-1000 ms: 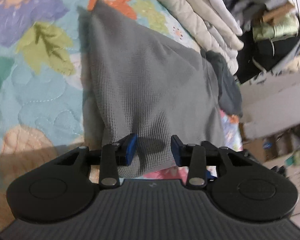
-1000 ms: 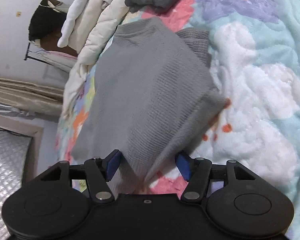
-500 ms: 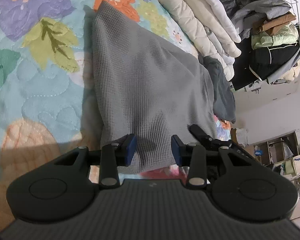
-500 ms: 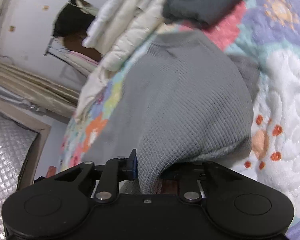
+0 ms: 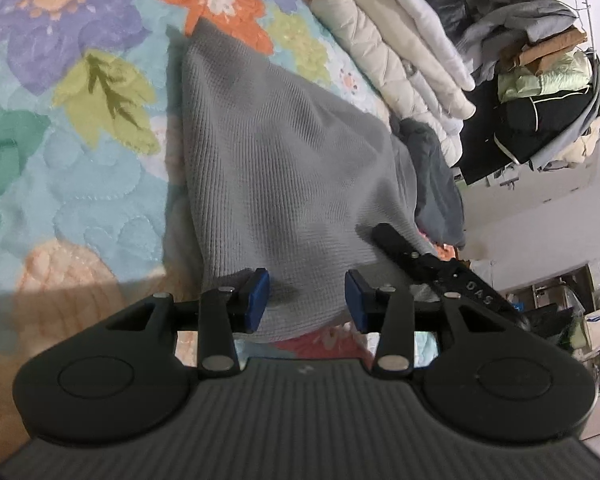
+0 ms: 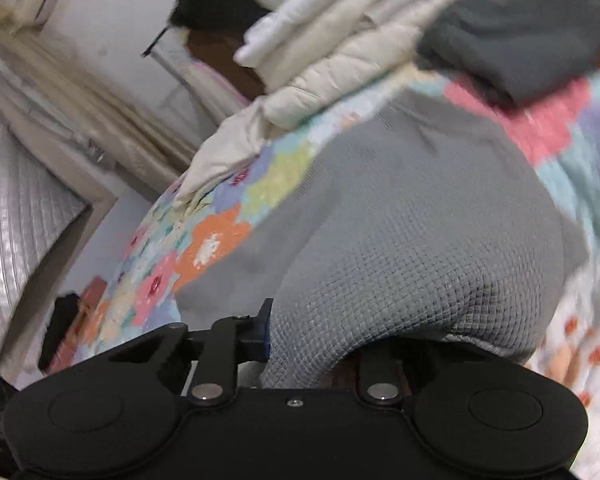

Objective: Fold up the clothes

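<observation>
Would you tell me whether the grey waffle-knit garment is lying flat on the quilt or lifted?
Partly lifted. The grey garment hangs from the left gripper, its far end resting on the floral quilt.

The left wrist camera sits just behind the left gripper [image 5: 306, 306] and looks forward and down along its jaws, close over the flowered quilt [image 5: 80, 184] on the bed. It faces along the grey waffle-knit garment [image 5: 276, 184] toward the pale folded jackets [image 5: 396, 52] and the clothes heap [image 5: 540, 80] against the far wall.

The right wrist camera rides behind the right gripper [image 6: 312, 344], lower and nearer the cloth, so the grey garment [image 6: 412, 240] bulges up right before the lens; the view is tilted and blurred.

Both views share the grey garment, the quilt [image 6: 204, 240], the pale jackets [image 6: 340, 52] and a dark grey folded piece [image 5: 436, 184] [image 6: 516, 40]. The right gripper's black frame [image 5: 432, 268] also pokes into the left view.
</observation>
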`<state>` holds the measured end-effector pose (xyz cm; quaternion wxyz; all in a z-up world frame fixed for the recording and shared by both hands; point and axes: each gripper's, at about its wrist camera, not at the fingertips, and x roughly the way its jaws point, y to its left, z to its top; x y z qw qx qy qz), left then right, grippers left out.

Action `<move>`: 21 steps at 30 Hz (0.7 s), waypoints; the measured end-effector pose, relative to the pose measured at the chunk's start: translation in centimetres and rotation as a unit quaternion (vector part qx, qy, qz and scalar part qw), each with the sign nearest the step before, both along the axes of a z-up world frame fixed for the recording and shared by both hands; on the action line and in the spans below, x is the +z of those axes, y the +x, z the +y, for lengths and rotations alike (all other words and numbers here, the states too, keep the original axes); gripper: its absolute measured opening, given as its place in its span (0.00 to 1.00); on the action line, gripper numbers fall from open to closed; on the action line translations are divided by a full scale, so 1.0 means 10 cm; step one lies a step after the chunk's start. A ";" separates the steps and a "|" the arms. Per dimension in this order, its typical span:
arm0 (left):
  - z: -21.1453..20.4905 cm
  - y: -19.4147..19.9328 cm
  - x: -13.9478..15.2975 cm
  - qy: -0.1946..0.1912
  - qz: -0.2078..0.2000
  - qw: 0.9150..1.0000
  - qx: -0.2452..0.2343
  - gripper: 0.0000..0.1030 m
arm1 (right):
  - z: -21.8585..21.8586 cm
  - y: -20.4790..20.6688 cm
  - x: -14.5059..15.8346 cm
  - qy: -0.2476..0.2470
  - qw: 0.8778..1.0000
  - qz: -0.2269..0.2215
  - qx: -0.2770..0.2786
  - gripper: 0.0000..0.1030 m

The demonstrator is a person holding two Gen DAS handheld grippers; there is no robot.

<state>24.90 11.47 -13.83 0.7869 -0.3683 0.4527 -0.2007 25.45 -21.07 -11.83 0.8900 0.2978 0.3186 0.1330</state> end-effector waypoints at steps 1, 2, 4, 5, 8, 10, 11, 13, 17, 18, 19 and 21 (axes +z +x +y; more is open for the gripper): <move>0.00 0.00 0.03 0.001 -0.005 1.000 -0.001 0.40 | 0.02 0.00 0.09 -0.014 1.000 -0.010 0.008 0.23; 0.00 0.00 0.06 -0.002 -0.012 1.000 -0.003 0.40 | 0.03 0.02 0.20 -0.019 0.999 -0.020 0.016 0.23; -0.03 0.04 0.14 -0.006 -0.030 0.999 -0.010 0.40 | 0.04 0.05 0.42 -0.029 0.998 -0.040 0.031 0.23; -0.06 0.08 0.17 -0.006 -0.038 0.999 -0.012 0.40 | 0.05 0.06 0.53 -0.036 0.997 -0.050 0.039 0.22; -0.23 0.30 0.22 -0.010 -0.057 0.998 -0.015 0.40 | 0.19 0.17 0.78 -0.106 0.988 -0.079 0.084 0.22; -0.32 0.45 0.20 -0.029 -0.053 0.998 -0.006 0.40 | 0.27 0.26 0.90 -0.137 0.981 -0.085 0.103 0.22; -0.34 0.52 0.19 -0.049 -0.052 0.997 0.000 0.40 | 0.31 0.31 0.96 -0.153 0.978 -0.088 0.112 0.21; -0.33 0.64 0.20 -0.080 -0.050 0.995 0.012 0.40 | 0.31 0.43 1.11 -0.172 0.973 -0.099 0.120 0.21; -0.29 0.99 0.37 -0.106 -0.057 0.992 0.036 0.40 | 0.38 0.61 1.49 -0.216 0.955 -0.153 0.137 0.21; -0.24 1.05 0.44 -0.113 -0.066 0.990 0.046 0.41 | 0.44 0.60 1.59 -0.237 0.943 -0.182 0.148 0.21; -0.19 1.10 0.52 -0.124 -0.077 0.988 0.054 0.41 | 0.51 0.58 1.69 -0.258 0.929 -0.210 0.159 0.21; 0.00 1.09 0.67 -0.126 -0.099 0.985 0.064 0.44 | 0.64 0.55 1.86 -0.296 0.900 -0.263 0.182 0.20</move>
